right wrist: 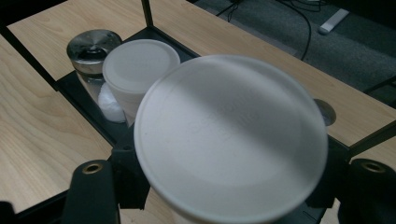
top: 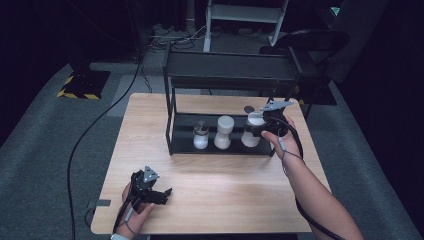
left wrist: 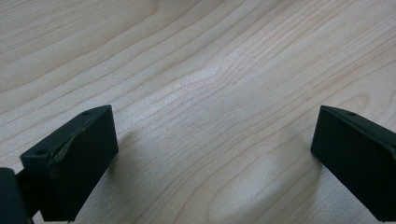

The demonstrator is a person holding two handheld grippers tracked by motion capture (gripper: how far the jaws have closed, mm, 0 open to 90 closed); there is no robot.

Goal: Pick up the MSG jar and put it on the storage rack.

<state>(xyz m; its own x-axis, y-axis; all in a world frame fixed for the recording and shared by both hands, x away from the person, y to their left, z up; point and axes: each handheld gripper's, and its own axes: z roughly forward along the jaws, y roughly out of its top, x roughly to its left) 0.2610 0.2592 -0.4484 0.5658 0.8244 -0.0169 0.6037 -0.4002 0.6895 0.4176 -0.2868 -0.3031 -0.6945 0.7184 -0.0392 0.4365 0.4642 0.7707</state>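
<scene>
A white-lidded jar stands at the right end of the lower shelf of a black rack. My right gripper is shut on it, one jaw on each side below the lid. The right gripper view looks down on that wide white lid, which hides the right gripper fingertips. A second white-lidded jar and a metal-lidded glass jar stand to its left. My left gripper rests open on the wooden table, its fingers wide apart over bare wood.
The rack's upper shelf overhangs the jars, and its posts frame the opening. A round grommet sits in the tabletop behind the rack. A black cable runs across the grey floor at the left.
</scene>
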